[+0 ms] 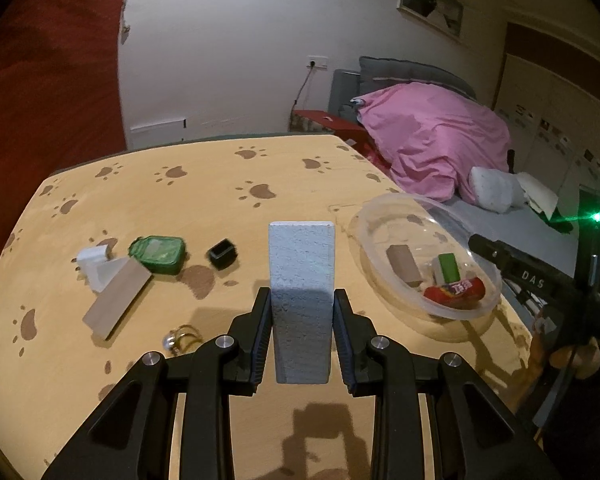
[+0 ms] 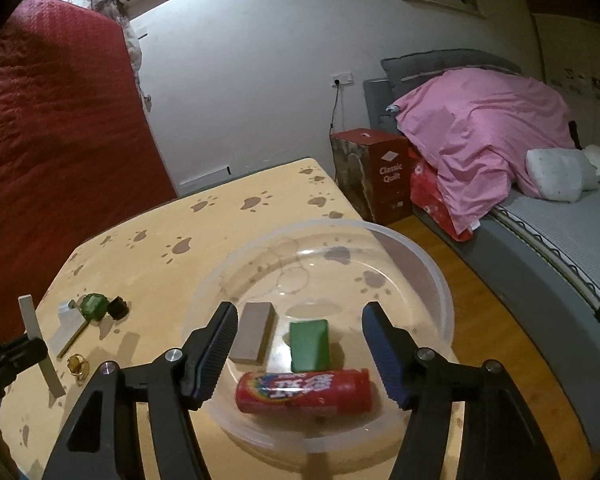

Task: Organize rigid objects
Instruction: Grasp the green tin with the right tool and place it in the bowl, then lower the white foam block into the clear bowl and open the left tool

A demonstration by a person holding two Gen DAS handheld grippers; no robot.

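Note:
My left gripper point(image 1: 302, 294) is shut on a pale, rough rectangular block point(image 1: 302, 256), held upright above the paw-print table point(image 1: 220, 184); the same block point(image 2: 40, 344) shows edge-on at the left of the right wrist view. My right gripper point(image 2: 300, 310) hangs open over a clear plastic bowl point(image 2: 432, 276), its pads touching nothing. In the bowl lie a red printed can point(image 2: 304, 394), a green block point(image 2: 310, 344) and a brown block point(image 2: 254, 336). The bowl point(image 1: 396, 197) sits at the table's right edge.
On the table's left lie a green tin point(image 1: 158, 252), a black cap point(image 1: 222, 254), a wooden plank point(image 1: 116, 304), a white piece point(image 1: 94, 268) and a gold ring point(image 1: 180, 340). A bed with a pink quilt point(image 2: 480, 128) and a red box point(image 2: 388, 168) stand to the right.

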